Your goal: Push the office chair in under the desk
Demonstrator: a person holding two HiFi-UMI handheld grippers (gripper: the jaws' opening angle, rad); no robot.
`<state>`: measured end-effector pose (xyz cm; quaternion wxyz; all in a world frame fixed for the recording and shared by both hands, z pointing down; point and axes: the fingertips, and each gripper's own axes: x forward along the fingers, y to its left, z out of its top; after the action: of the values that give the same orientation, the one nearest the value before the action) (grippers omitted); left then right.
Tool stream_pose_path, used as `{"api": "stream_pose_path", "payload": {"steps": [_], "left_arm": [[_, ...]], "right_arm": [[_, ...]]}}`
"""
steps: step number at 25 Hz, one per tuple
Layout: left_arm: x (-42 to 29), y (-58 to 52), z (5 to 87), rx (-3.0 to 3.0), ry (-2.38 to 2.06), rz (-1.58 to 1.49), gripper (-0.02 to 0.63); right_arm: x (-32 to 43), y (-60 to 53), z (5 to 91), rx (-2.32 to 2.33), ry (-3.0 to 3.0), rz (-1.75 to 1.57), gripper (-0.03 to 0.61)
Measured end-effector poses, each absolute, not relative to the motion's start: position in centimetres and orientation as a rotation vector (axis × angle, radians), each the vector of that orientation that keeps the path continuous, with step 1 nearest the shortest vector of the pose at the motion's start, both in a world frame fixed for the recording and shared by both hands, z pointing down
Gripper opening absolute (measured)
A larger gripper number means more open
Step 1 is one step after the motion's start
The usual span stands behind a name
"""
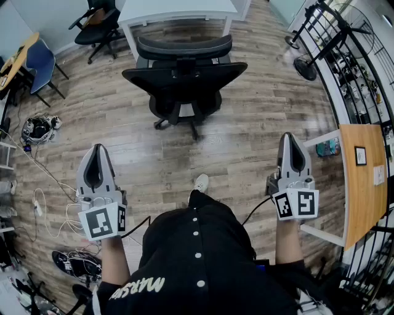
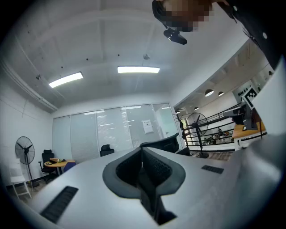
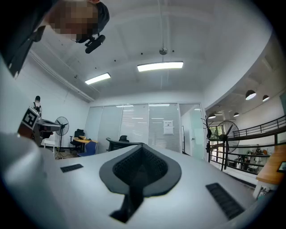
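The left grey two-jaw gripper with a marker cube [image 1: 98, 149] is held well back from the white rectangular desk [image 1: 178, 9], its jaws pressed together with nothing between them. It points level and straight ahead towards the desk, carried on a bare forearm [image 1: 114, 261] that reaches forward beside the person's black shirt. The black mesh-backed office chair with a curved headrest [image 1: 184, 77] stands on the wood floor just on the person's side of the desk, well ahead of both sets of jaws and between their two lines, touched by neither. Its backrest faces the person and its seat side faces the desk. The wide span of the backrest runs left to right, along the desk's front edge, and its castor base shows below the backrest. The right grey two-jaw gripper with a marker cube [image 1: 290, 138] is equally far back from the desk, jaws likewise closed on nothing, level and aimed forward.
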<state>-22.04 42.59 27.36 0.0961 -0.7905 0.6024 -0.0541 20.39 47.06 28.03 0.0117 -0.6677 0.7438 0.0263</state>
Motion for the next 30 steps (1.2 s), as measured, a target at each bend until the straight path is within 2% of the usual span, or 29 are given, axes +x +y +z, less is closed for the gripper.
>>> {"api": "stream_pose_path", "payload": {"steps": [18, 19, 22, 24, 25, 30], "left_arm": [[-19.9, 42.8, 27.4, -2.368, 1.695, -0.173, 0.026], [-19.7, 42.8, 27.6, -2.370, 1.686, -0.184, 0.050], [-19.4, 42.5, 28.2, -2.369, 1.671, -0.237, 0.199], [-19.4, 42.2, 28.6, -2.367, 1.675, -0.262, 0.271], [-19.4, 42.1, 28.8, -2.369, 1.679, -0.269, 0.296], [-19.6, 41.0, 29.2, -2.369, 1.698, -0.285, 0.305]], "right_arm": [[19.6, 47.3, 28.1, -2.001, 2.362, 0.078, 0.029], [19.7, 47.2, 28.2, -2.001, 2.360, 0.070, 0.029], [19.6, 46.9, 28.6, -1.986, 2.367, 0.055, 0.047], [19.5, 46.5, 28.8, -1.980, 2.388, 0.049, 0.200], [19.4, 46.2, 28.9, -1.979, 2.397, 0.049, 0.222], [19.1, 44.8, 29.3, -1.982, 2.409, 0.051, 0.222]]}}
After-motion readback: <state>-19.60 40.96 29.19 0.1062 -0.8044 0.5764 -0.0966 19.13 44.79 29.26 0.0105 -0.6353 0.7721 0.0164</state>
